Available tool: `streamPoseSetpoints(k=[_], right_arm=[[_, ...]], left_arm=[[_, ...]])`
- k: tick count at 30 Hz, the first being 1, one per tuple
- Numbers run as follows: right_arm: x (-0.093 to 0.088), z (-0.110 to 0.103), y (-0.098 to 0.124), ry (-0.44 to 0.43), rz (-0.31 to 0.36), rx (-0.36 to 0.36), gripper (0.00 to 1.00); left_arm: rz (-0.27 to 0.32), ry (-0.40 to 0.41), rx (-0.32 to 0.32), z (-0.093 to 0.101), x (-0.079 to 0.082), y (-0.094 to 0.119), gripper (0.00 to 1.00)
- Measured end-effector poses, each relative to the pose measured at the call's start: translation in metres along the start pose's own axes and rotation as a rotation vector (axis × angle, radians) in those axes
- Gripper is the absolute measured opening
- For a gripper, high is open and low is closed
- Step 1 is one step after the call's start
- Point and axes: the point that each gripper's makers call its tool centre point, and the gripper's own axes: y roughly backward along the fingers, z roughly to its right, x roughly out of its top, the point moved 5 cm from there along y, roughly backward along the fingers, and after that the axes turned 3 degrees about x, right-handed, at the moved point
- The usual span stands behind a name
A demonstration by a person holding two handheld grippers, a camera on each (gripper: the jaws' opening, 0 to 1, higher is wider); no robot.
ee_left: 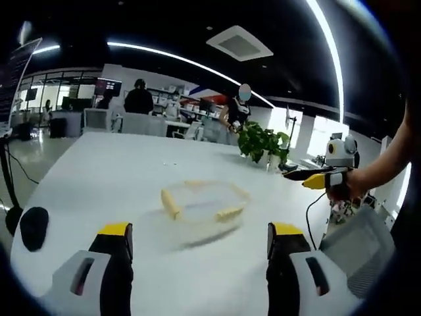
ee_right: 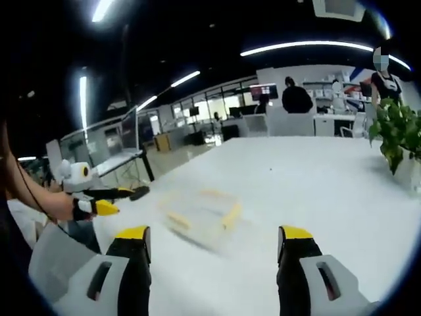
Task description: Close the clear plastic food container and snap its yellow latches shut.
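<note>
A clear plastic food container (ee_left: pixel 204 201) with yellow latches lies flat on the white table (ee_left: pixel 112 171). It is blurred, so I cannot tell how its lid sits. My left gripper (ee_left: pixel 200 238) is open, its yellow-tipped jaws wide apart just short of the container. From the right, my right gripper (ee_left: pixel 314 178) reaches in, held by a hand. In the right gripper view the container (ee_right: pixel 200 210) lies ahead of my open right gripper (ee_right: pixel 216 238). There the left gripper (ee_right: pixel 105 197) comes in from the left. Neither gripper touches the container.
A potted green plant (ee_left: pixel 263 141) stands behind the container, also at the table's far edge (ee_right: pixel 395 131). A black rounded object (ee_left: pixel 34 227) lies at the table's left edge. A grey chair back (ee_left: pixel 358 247) is close on the right. People and desks fill the office behind.
</note>
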Motion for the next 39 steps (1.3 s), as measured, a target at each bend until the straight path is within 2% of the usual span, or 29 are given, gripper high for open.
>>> streamPoseSetpoints(k=[11, 22, 27, 33, 37, 39], right_arm=[[-0.005, 0.001, 0.021, -0.044, 0.016, -0.017, 0.78], [-0.014, -0.005, 0.050, -0.057, 0.030, -0.023, 0.78], [-0.017, -0.003, 0.060, -0.116, 0.063, -0.045, 0.77], [-0.021, -0.002, 0.069, -0.118, 0.083, -0.058, 0.78], [-0.022, -0.002, 0.071, -0.110, 0.099, -0.069, 0.79], [-0.024, -0.006, 0.071, -0.089, 0.091, -0.056, 0.79]], left_arm=[[0.032, 0.084, 0.016, 0.016, -0.003, 0.018, 0.83], [0.034, 0.099, 0.044, 0.024, -0.007, 0.030, 0.80], [0.034, 0.110, 0.047, 0.031, -0.011, 0.034, 0.78], [0.027, 0.096, 0.057, 0.038, -0.015, 0.037, 0.78], [0.056, 0.109, 0.075, 0.034, -0.011, 0.039, 0.77], [0.044, 0.099, 0.081, 0.034, -0.014, 0.039, 0.76]])
